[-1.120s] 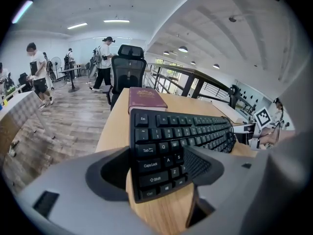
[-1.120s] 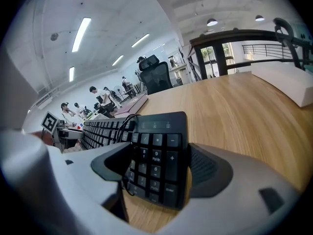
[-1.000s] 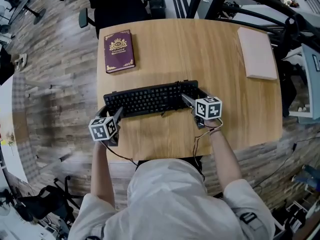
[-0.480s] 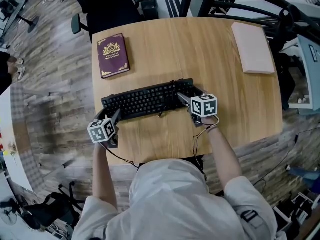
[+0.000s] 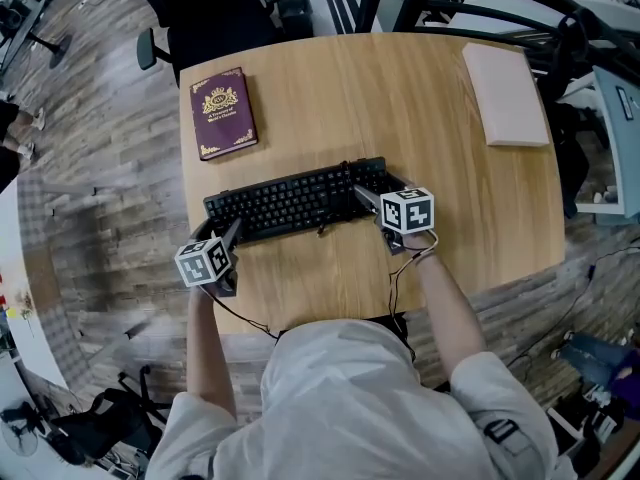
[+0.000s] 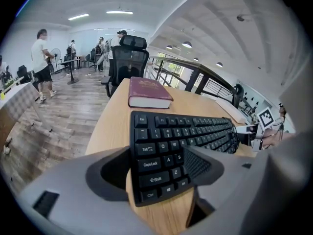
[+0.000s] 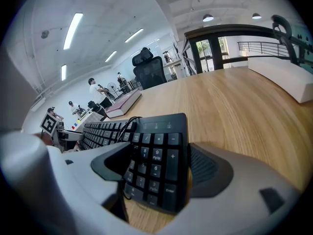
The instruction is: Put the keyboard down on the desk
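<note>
A black keyboard (image 5: 295,200) lies lengthwise across the near half of the wooden desk (image 5: 400,98), low over or on its top; I cannot tell which. My left gripper (image 5: 232,230) is shut on its left end, jaws at either side of the Ctrl and Shift corner (image 6: 156,173). Across the number pad (image 7: 156,151) at the other end, my right gripper (image 5: 368,196) is shut as well. The keyboard's black cable (image 7: 122,129) loops over that end.
A maroon book (image 5: 222,112) lies at the desk's far left corner. A pale pink pad (image 5: 507,93) rests at the far right edge. A black office chair (image 5: 215,8) stands behind the desk, and dark railings run along the right.
The head view has shifted slightly. Keyboard and both grippers keep the same hold and nearly the same place on the desk.
</note>
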The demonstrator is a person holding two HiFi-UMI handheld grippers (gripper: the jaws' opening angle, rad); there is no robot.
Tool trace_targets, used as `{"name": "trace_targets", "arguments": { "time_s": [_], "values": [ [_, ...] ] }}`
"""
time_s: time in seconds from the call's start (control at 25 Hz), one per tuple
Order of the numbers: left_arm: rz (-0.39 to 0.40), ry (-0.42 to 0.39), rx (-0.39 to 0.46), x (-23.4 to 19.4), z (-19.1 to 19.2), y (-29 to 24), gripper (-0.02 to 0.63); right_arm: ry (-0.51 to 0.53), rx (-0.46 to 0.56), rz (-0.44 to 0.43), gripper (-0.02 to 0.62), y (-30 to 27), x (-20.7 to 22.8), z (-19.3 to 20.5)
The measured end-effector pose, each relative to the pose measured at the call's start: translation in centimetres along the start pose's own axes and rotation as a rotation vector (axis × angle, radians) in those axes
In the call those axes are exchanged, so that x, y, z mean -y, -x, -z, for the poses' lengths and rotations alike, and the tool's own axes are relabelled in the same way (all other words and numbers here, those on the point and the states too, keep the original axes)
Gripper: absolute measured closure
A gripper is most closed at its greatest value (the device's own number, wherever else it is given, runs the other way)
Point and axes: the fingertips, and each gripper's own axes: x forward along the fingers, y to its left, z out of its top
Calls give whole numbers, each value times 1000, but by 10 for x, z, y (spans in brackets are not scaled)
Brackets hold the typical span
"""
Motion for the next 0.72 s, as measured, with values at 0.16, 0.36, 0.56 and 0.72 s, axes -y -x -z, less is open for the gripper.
{"name": "trace_targets", "arguments": {
  "time_s": [0.16, 0.36, 0.56, 0.72],
  "values": [
    [5, 6, -7, -1, 0, -4, 261, -6, -3, 10, 229, -1, 1, 0],
    [7, 13, -12, -3, 1, -10, 261, -13, -11, 23, 232, -3, 2, 1],
    [12, 20, -16, -3, 1, -13, 261, -17, -12, 28, 233, -3, 3, 0],
    [11, 32, -22, -4, 4, -16, 261, -18, -15, 36, 233, -4, 4, 2]
  ]
}}
